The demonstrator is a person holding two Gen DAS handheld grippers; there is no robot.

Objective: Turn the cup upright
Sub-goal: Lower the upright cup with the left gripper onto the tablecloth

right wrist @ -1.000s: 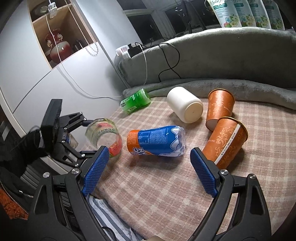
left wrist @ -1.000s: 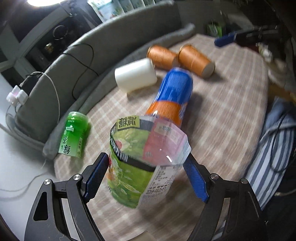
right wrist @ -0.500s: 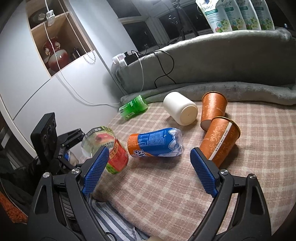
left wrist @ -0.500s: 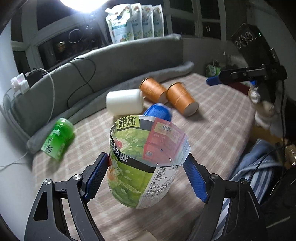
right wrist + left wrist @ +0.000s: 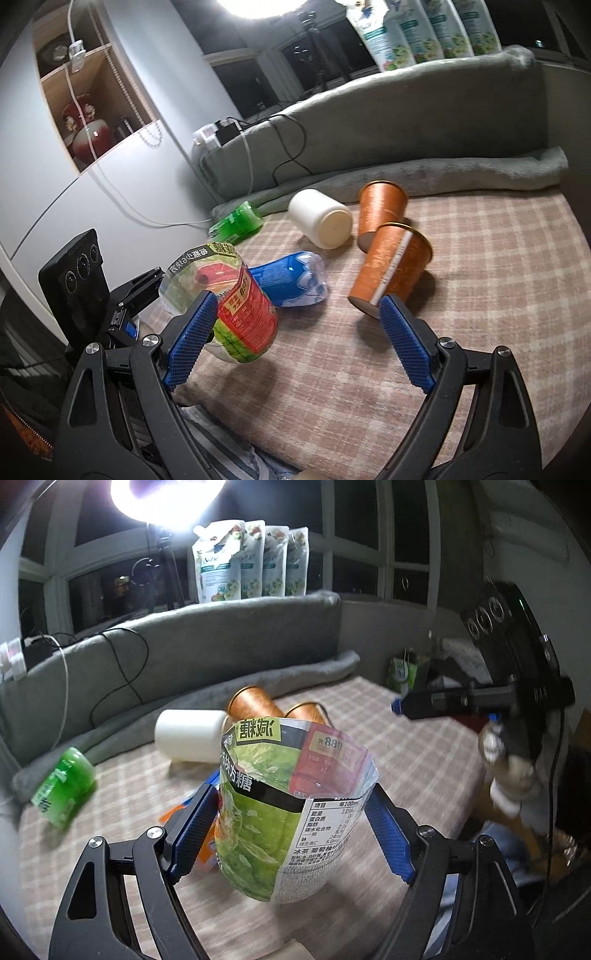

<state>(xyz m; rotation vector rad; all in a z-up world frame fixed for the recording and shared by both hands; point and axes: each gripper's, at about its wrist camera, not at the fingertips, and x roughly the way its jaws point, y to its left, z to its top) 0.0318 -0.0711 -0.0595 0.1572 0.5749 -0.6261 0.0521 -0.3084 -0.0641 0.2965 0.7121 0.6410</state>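
My left gripper (image 5: 295, 827) is shut on a clear plastic cup with a green and red label (image 5: 284, 812), open end up, tilted a little, held just above the checked cloth. The same cup shows in the right wrist view (image 5: 236, 310), held near the front left edge of the cloth, with the left gripper's body (image 5: 122, 306) behind it. My right gripper (image 5: 295, 339) is open and empty, hovering over the front of the cloth; it shows at the right of the left wrist view (image 5: 406, 707).
On the checked cloth (image 5: 480, 295) lie a blue and orange cup (image 5: 291, 280), a white cup (image 5: 321, 223), a green cup (image 5: 236, 221) and two orange paper cups (image 5: 391, 277) (image 5: 380, 210). A grey cushion (image 5: 406, 129) with cables bounds the back.
My left gripper has tipped up and turned the labelled cup more upright, lowering it toward the cloth. The right gripper has shifted slightly and stays open.
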